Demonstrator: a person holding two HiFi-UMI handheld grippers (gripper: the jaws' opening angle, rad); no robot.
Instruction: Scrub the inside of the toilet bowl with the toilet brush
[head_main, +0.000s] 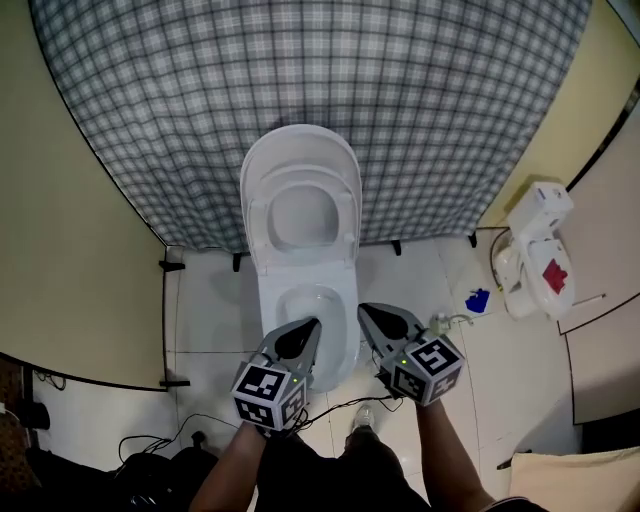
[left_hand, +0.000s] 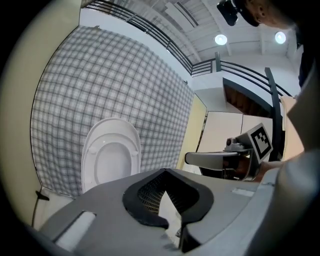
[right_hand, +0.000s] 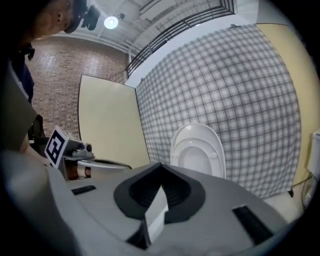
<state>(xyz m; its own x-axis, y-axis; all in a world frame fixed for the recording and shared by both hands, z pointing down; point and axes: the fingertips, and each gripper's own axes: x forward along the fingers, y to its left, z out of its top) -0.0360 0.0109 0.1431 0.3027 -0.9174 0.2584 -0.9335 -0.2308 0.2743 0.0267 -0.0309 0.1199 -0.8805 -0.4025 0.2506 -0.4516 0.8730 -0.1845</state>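
Tools both sit pinched shut, nothing between the jaws. My left tool (head_main: 312, 324) hangs over the front of the bowl (head_main: 296, 297), and my right tool (head_main: 364, 309) is at its right edge. Lid (head_main: 300, 160) stands raised against the checked wall (head_main: 450, 120).

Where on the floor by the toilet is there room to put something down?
The white floor left of the toilet, up to the yellow panel, is bare. Right of the toilet is crowded: a blue thing and a white unit with a red patch. Cables lie closer to the camera, at left.
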